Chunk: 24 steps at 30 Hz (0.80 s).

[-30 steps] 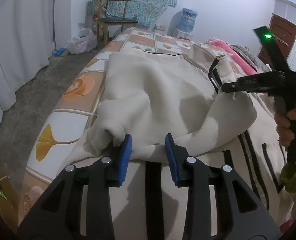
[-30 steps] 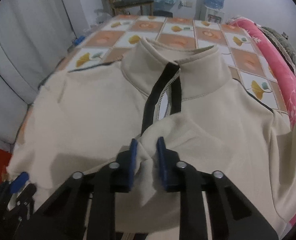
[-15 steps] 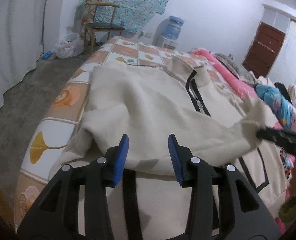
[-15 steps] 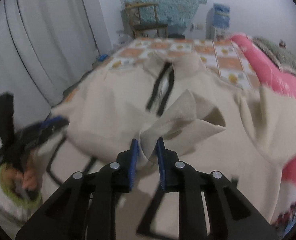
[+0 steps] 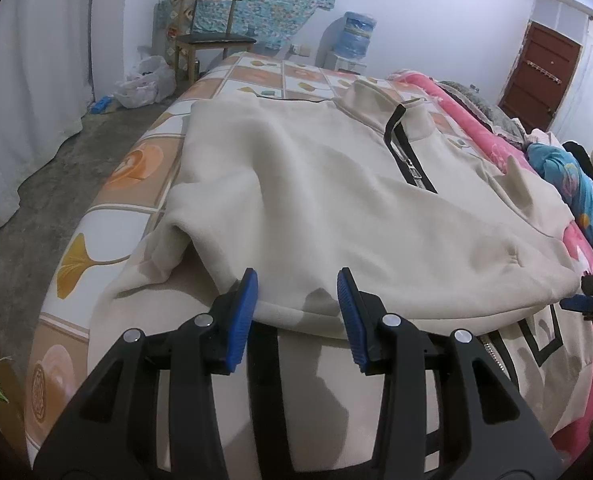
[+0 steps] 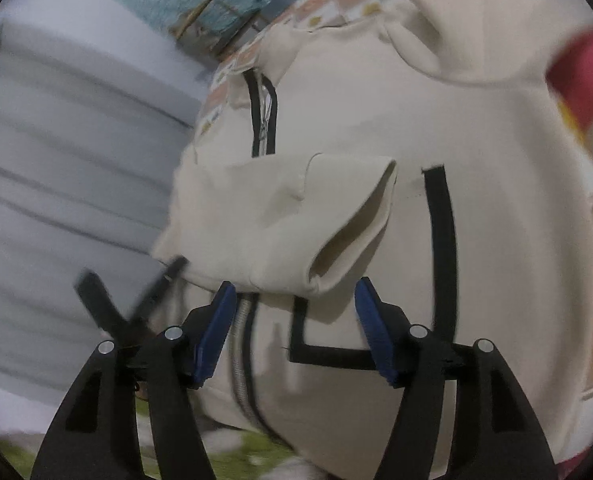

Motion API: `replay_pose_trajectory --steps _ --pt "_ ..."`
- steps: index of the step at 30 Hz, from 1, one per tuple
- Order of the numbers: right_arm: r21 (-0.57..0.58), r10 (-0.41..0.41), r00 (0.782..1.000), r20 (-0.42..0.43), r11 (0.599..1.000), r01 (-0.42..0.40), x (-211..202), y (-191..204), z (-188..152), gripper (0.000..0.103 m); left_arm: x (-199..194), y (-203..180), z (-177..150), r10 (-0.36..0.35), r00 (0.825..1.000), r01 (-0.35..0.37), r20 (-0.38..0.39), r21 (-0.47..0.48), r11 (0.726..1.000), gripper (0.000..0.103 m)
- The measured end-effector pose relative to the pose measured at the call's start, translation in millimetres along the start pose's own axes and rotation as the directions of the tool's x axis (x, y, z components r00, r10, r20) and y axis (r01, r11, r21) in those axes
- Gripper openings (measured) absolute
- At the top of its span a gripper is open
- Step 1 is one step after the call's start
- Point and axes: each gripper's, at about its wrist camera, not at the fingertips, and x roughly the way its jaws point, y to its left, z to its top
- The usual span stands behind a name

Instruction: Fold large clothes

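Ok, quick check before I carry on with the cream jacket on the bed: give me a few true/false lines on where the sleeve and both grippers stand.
1. The sleeve lies folded across the jacket front. True.
2. The right gripper is clamped on the cuff. False: its jaws have just been opening and stand apart, the cuff just ahead of them and untouched.
3. The left gripper pinches the sleeve. False: its jaws stand apart at the sleeve's near edge.
4. The jacket's collar zipper is visible. True.
5. The jacket lies on the floor. False: it lies on the bed.
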Motion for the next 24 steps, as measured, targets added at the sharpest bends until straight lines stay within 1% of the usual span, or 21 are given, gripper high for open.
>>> replay_pose_trajectory --steps 3,5,6,9,12,15,18,19,20,21,22,23,24 --pt "0.109 0.132 0.991 -0.01 0.985 -0.13 4.6 -13.7 2.8 0.06 -0.9 0.2 -1.0 0.003 1.0 -0.003 -0.002 0.002 1.0 0.04" --pt "0.157 0.189 0.982 -0.007 0.97 -0.186 8.1 -20.4 3.5 0.063 -1.3 0.4 -1.2 0.003 1.0 -0.003 -0.002 0.003 1.0 0.04" --pt "0.18 0.206 0.979 -0.009 0.963 -0.201 10.2 -23.9 3.8 0.065 -0.9 0.0 -1.1 0.002 1.0 -0.002 -0.001 0.001 1.0 0.04" --pt "0.242 0.212 0.977 -0.02 0.949 -0.201 16.2 -30.2 3.1 0.065 -1.0 0.0 -1.0 0.003 1.0 -0.003 0.0 0.002 1.0 0.04" --pt "0.284 0.238 0.971 -0.034 0.933 -0.219 26.3 -35.9 5.4 0.065 -1.5 1.2 -1.2 -0.004 1.0 0.004 0.001 -0.006 1.0 0.04" --pt "0.288 0.261 0.964 -0.049 0.928 -0.236 36.6 -32.5 9.4 0.065 -1.8 2.5 -0.9 -0.014 1.0 0.014 0.001 -0.015 1.0 0.04" --pt "0.271 0.246 0.967 -0.072 0.937 -0.218 46.5 -26.3 13.2 0.065 -3.1 4.8 -1.5 -0.03 1.0 0.031 0.007 -0.032 0.999 0.04" --pt "0.261 0.234 0.969 -0.076 0.943 -0.207 50.5 -24.0 15.7 0.061 -4.0 6.7 -1.7 -0.043 0.999 0.043 0.011 -0.043 0.998 0.04" --pt "0.244 0.213 0.974 -0.082 0.951 -0.187 52.7 -20.5 18.5 0.056 -6.2 9.5 -1.7 -0.061 0.998 0.062 0.015 -0.06 0.996 0.04" --pt "0.23 0.191 0.977 -0.091 0.959 -0.166 54.7 -17.6 21.8 0.04 -7.8 11.9 -1.8 -0.076 0.997 0.077 0.018 -0.069 0.995 0.04" --pt "0.206 0.154 0.983 -0.103 0.97 -0.13 55.5 -12.2 26.1 0.027 -11.5 13.6 -2.2 -0.092 0.995 0.093 0.024 -0.076 0.993 0.04" --pt "0.173 0.119 0.987 -0.109 0.98 -0.099 53.6 -6.5 30.5 0.02 -16.9 14.6 -3.1 -0.105 0.994 0.108 0.034 -0.075 0.991 0.04" --pt "0.117 0.081 0.991 -0.11 0.991 -0.068 51.6 7.2 38.2 0.014 -22.1 14.8 -4.3 -0.116 0.992 0.118 0.044 -0.066 0.991 0.04"
